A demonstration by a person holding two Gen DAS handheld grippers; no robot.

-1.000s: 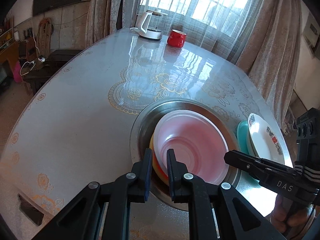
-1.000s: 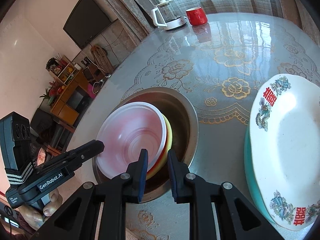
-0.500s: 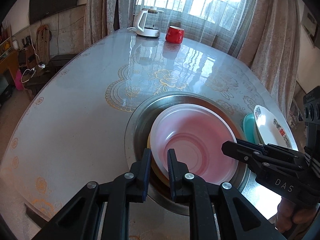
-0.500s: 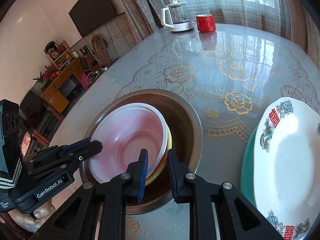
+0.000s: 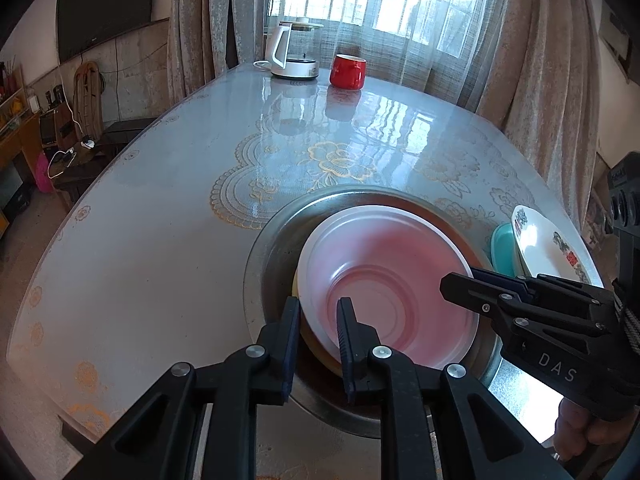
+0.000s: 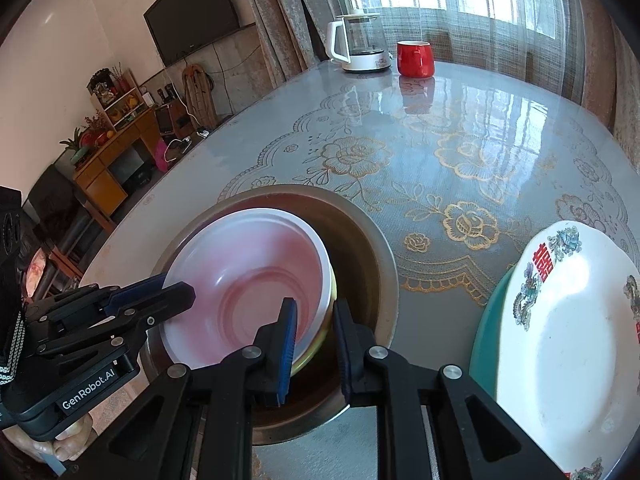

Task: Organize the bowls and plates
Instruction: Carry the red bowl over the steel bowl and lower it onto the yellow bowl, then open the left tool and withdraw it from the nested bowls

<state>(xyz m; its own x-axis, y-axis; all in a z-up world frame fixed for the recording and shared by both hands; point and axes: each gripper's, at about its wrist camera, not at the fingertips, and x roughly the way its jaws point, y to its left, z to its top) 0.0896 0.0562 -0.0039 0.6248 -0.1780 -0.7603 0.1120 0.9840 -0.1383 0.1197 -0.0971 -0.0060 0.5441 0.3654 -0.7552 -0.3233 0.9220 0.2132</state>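
Both claws nearly closed, each straddling the rim of the pink bowl (image 5: 394,276): L claw (image 5: 318,338) at near-left rim, R claw (image 6: 314,340) at near-right; pad contact can't be confirmed. Bowl nests on a yellow bowl (image 6: 320,344) in the steel basin (image 5: 260,264) sunk in the table (image 5: 160,216); looks thin, light plastic, slick, so grip rim w/ both sides evenly. Further right, white patterned plate (image 6: 560,344) on teal plate (image 6: 486,344): prob. ceramic, heavier, breakable.

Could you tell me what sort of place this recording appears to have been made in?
Most likely a home living and dining room: a table under a floral lace cover, a wall television, a kettle, and curtains across a barred window.
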